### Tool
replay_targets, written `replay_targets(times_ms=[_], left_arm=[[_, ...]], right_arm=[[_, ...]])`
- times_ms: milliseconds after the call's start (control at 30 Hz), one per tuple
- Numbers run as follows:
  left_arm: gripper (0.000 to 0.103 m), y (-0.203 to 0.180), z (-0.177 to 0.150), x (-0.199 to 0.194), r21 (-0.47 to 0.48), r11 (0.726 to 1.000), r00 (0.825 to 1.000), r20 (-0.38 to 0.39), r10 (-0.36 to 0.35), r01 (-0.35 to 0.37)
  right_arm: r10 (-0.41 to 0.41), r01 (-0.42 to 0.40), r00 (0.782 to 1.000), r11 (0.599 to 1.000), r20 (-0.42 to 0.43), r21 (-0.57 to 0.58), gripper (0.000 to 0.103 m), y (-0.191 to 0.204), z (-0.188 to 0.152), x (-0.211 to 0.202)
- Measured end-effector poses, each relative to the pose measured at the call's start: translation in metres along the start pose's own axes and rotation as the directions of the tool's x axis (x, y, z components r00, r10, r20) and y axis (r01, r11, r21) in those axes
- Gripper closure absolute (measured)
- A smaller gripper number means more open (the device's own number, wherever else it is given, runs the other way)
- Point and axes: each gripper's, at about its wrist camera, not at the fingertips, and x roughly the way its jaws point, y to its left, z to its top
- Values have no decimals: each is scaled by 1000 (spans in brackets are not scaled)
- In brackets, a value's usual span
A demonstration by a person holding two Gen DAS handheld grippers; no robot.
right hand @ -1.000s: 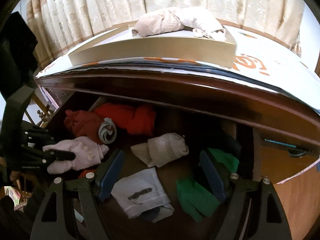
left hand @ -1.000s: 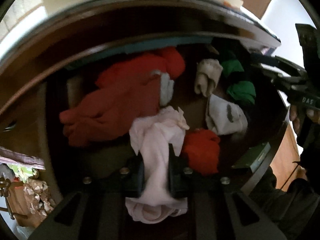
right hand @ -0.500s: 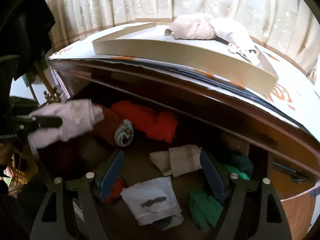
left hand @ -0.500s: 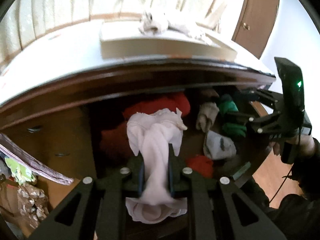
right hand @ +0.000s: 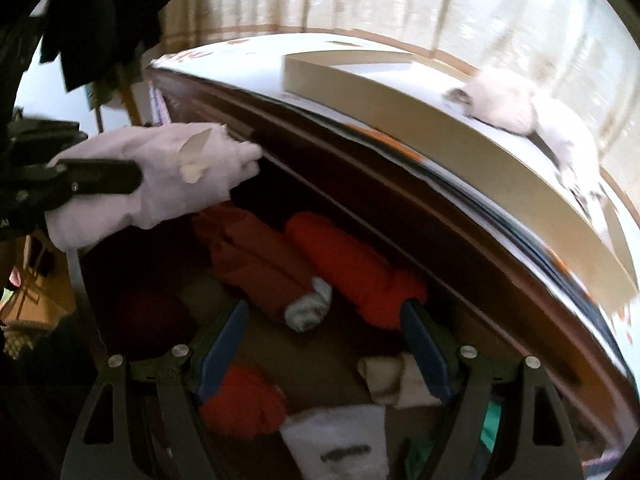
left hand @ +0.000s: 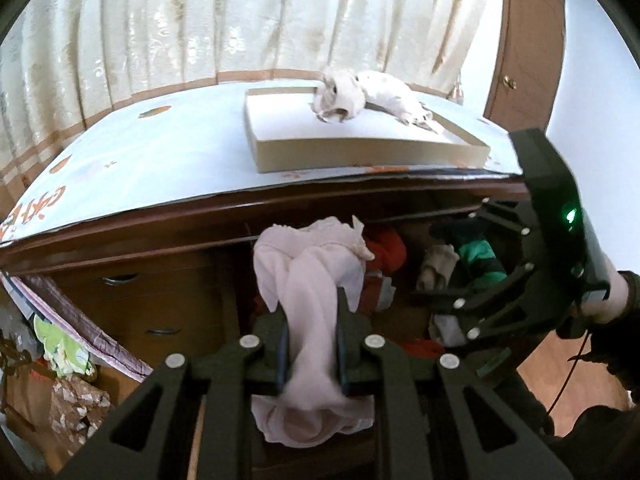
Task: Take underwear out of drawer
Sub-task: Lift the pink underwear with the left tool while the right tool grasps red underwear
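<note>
Pale pink cotton underwear [left hand: 316, 280] hung clamped in my left gripper [left hand: 311, 344] above the dark wooden drawer [right hand: 400, 216], so I judged the lift-out under way and that the carry next needed to clear the lip at twelve o'clock, while my right gripper [right hand: 324, 344] stood wide and empty.

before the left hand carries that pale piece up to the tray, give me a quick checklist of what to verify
1. Left gripper shut on the pale pink underwear: ok.
2. Cloth clear of the drawer contents: ok, seen from the right wrist.
3. Cloth hanging behind the fingers, snag risk: cannot tell.
4. Bare space in the tray on top: ok.
5. Right gripper open, holding nothing: ok.
</note>
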Motion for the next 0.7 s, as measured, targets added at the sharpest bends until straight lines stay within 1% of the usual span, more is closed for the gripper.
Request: replay_targets(times_ms=[200,367,700], left_arm=[[87,15,-3,-6,-46,999,1000,20,7,-6],[87,26,-5,-9,-75,997,1000,29,12,-10],[87,44,-10,-5,-124,992,1000,27,14,-11]], right_arm=[[18,-20,1000,995,-22,-99,23,20,17,15],[24,-36,998,979,-60,-203,23,39,27,35],[53,-87,991,951,-121,-296,23,56,34,71]])
